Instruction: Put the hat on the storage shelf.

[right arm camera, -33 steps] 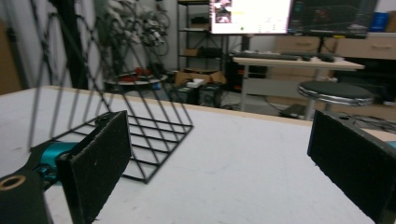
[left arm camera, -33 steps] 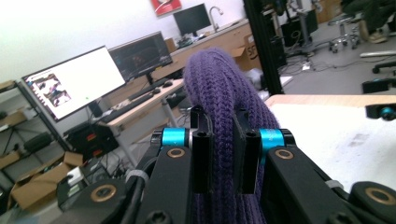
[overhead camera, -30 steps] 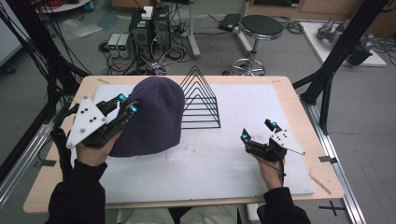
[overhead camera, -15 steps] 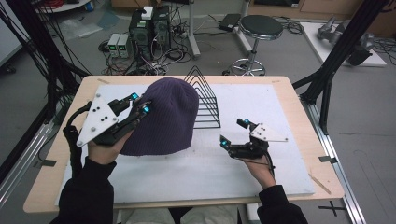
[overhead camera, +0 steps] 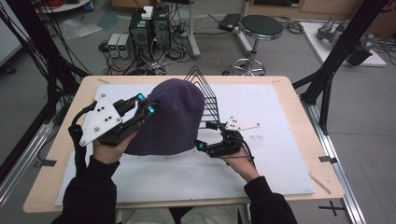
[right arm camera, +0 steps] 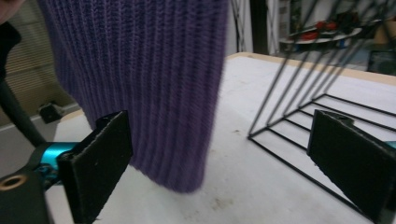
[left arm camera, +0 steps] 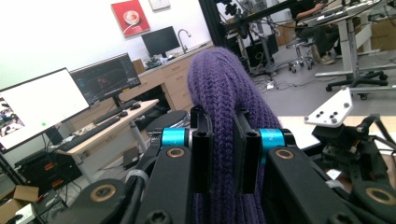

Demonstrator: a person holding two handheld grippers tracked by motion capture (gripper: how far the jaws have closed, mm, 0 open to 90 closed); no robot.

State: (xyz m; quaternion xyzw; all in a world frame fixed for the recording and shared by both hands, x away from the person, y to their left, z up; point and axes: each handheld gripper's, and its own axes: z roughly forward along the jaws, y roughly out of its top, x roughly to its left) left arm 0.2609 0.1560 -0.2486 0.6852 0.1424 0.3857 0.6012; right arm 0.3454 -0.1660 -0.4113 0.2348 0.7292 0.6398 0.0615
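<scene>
While my left tongs (overhead camera: 145, 106) hold the purple beanie (overhead camera: 170, 116) lifted above the surface (overhead camera: 280, 154), the high view shows that my right tongs (overhead camera: 205, 135) have swung in from the right edge to the hat's lower hem, beside the black wire rack (overhead camera: 208, 95). In the left gripper view, my jaws are pinched tight on a fold of the beanie (left arm camera: 219, 93). In the right gripper view, my jaws stand wide apart, empty, with the hanging hem (right arm camera: 159, 93) between them; I judge the second grip comes next.
</scene>
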